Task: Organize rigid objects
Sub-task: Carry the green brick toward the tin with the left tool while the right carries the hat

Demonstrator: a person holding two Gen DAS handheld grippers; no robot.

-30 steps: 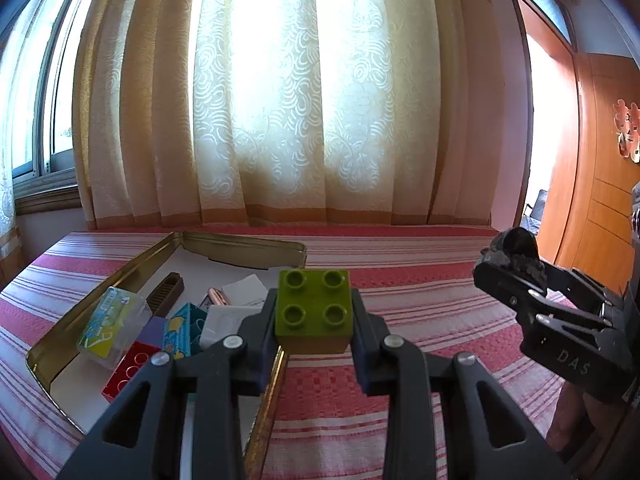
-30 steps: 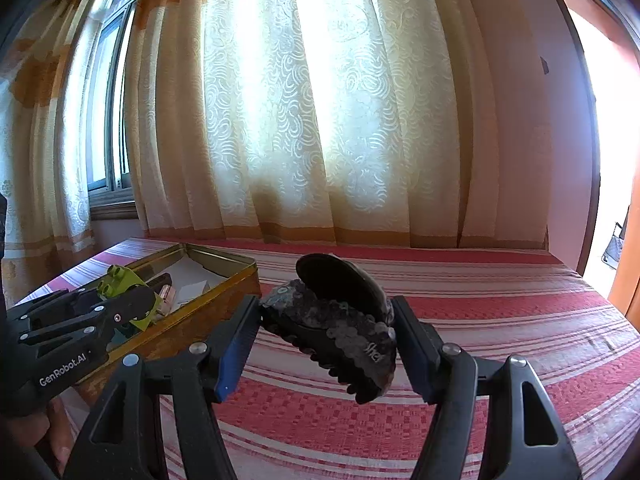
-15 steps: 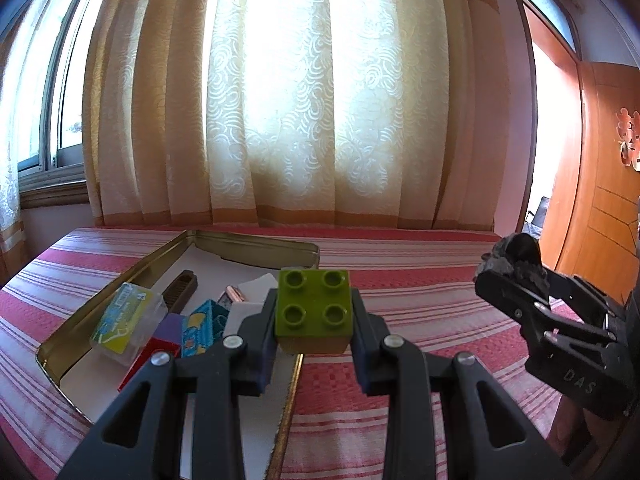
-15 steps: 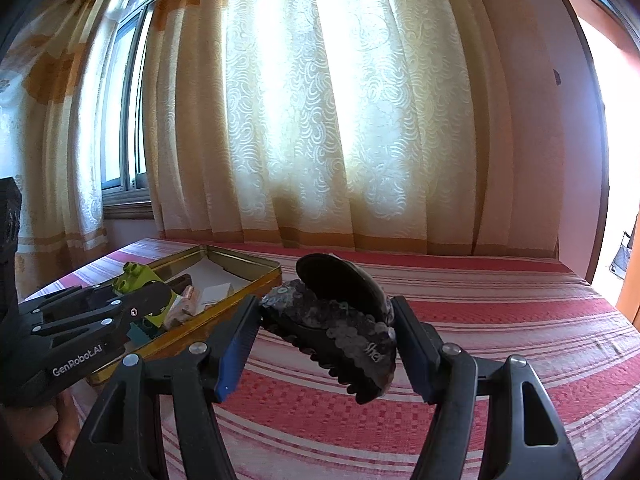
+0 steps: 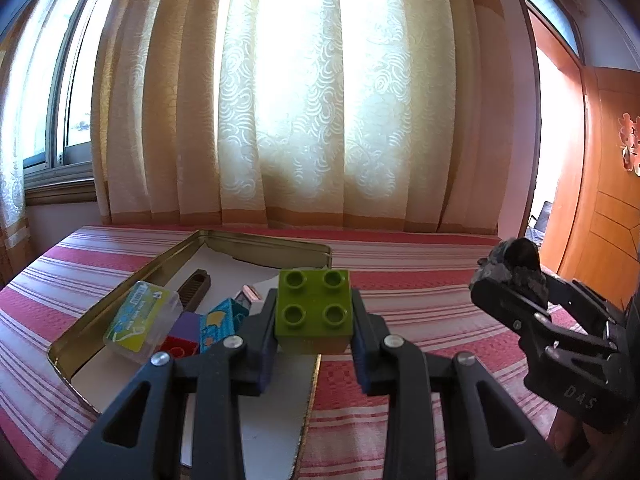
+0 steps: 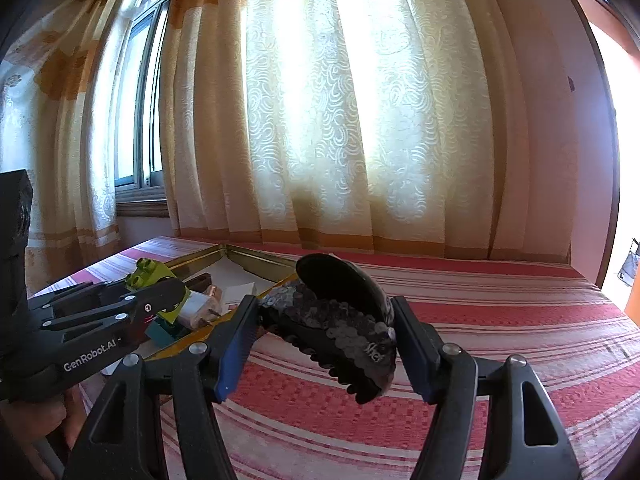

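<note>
1. Tin tray [image 5: 120, 300] sits on striped surface [image 5: 420, 292], left side, w/ curtain [image 5: 320, 100] behind.
2. In tray: clear box [image 5: 140, 320] at left, comb [image 5: 194, 286] behind it, small blocks [image 5: 218, 322] to its right.
3. Left gripper [image 5: 314, 344] holds studded brick [image 5: 314, 312] over tray's right rim.
4. Right gripper [image 6: 324, 344] holds hair clip [image 6: 340, 320] over surface, right of tray.

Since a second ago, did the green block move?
Yes. In the left wrist view the tin tray has slid rightward under the green block, so the left gripper has carried it leftward, over the tray.
</note>
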